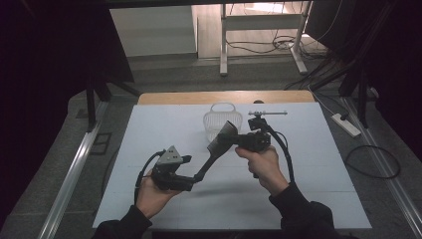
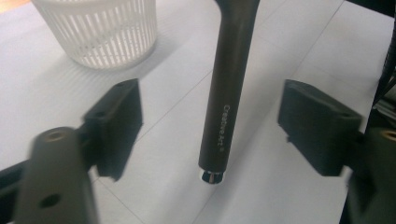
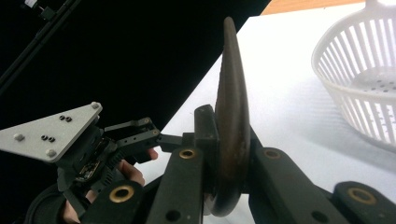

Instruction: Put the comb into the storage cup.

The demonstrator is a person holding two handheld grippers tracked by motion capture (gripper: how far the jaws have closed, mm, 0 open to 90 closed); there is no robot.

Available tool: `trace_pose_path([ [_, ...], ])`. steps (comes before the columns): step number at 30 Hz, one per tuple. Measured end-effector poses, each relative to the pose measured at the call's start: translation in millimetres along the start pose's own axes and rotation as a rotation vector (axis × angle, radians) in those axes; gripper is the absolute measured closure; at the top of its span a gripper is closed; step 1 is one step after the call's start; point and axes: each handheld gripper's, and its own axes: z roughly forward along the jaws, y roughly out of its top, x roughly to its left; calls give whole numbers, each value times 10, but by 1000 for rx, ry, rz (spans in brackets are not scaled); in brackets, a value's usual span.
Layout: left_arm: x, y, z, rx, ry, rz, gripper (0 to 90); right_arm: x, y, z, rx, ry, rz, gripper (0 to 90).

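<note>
Right tongs (image 3: 224,154): clamped on the head of the dark spatula (image 1: 215,149).
Left tongs (image 2: 210,126): spread wide, handle end lying between the jaws, untouched.
Spatula axis: slants from basket (image 1: 222,119) side down toward left tongs, above the bench (image 1: 318,199).
Nearer hand: left, for the handle.

Grey floor (image 1: 164,79), white desk frame (image 1: 259,22) beyond.
</note>
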Motion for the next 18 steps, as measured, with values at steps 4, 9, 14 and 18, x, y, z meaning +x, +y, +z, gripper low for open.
trace_pose_path([
  [4, 40, -15, -12, 5, -21, -32, 142, -6, 11, -20, -9, 5, -5, 858],
  [9, 66, -28, -33, 24, -17, -54, 113, -17, 25, -53, -20, 5, -21, 857],
  [14, 69, -43, -77, 27, -18, -59, 82, -39, 43, -85, -27, 0, -29, 857],
  [18, 62, -59, -112, 39, 5, -49, 63, -53, 65, -112, -36, -2, -26, 857],
])
